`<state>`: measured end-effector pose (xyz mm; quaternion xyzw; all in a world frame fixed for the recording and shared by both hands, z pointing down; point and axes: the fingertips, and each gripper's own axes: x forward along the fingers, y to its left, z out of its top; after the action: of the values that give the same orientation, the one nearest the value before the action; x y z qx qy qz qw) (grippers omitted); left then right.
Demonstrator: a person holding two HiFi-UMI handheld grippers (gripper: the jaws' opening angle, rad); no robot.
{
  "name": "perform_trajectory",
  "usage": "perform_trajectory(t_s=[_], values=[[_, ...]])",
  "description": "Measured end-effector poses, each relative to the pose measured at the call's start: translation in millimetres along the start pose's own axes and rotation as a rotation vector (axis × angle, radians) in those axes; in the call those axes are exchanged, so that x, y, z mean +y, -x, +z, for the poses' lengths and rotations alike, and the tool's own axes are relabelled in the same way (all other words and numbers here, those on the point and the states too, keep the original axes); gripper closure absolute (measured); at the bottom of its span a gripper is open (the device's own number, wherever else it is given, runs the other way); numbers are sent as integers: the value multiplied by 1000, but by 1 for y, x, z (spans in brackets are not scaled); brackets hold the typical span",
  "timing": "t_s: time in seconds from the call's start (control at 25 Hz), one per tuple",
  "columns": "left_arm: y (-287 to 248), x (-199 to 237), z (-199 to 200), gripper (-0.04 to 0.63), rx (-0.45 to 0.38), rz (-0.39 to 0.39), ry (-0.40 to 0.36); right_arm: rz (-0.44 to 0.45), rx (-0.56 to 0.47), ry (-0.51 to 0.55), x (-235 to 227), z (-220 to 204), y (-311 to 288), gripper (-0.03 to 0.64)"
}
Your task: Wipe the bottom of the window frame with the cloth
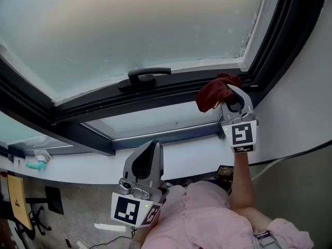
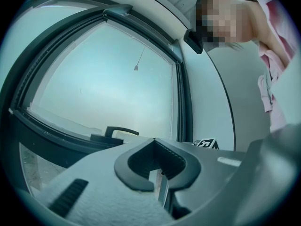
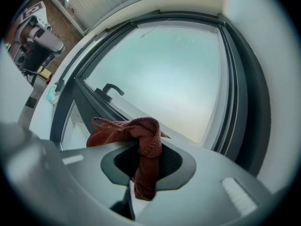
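A dark red cloth (image 1: 212,93) hangs bunched from my right gripper (image 1: 229,90), which is shut on it. In the right gripper view the cloth (image 3: 146,147) drapes down between the jaws. It is held up against the dark window frame bar (image 1: 181,90), near the frame's right corner (image 1: 248,78). The black window handle (image 1: 149,77) sits on that bar to the cloth's left. My left gripper (image 1: 149,150) is lower, in front of the white sill, and away from the frame. In its own view the left gripper (image 2: 157,147) is shut with nothing between its jaws.
A white sill (image 1: 192,154) runs below a smaller lower pane (image 1: 155,121). A teal and white object (image 1: 37,162) sits at the sill's left end. A black cable (image 1: 290,157) crosses the white wall on the right. A person's pink sleeve (image 1: 207,217) fills the bottom.
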<state>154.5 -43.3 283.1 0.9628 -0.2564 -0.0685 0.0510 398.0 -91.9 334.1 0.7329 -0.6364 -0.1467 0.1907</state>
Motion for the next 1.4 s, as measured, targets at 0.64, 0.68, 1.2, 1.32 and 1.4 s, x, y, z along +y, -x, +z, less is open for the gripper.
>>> perform_trajectory(t_s=[0.64,0.68,1.2,1.32,1.4], values=[[-5,1,0,597,1,-7,2,-53,6,-38,-23,-11,6,541],[-6,1,0,597,1,-8,3,-54,6,-39,-23,-11,6,541],[-8,7,1,597,-7,-1,5,-104,15,-56,-41,-20,10,541],[-8,8,1,597,-6,-4,7,-114,20,-58,-45,-22,11,541],[-8,8,1,597,-7,-6,9,-121,26,-60,-47,-23,12,541]])
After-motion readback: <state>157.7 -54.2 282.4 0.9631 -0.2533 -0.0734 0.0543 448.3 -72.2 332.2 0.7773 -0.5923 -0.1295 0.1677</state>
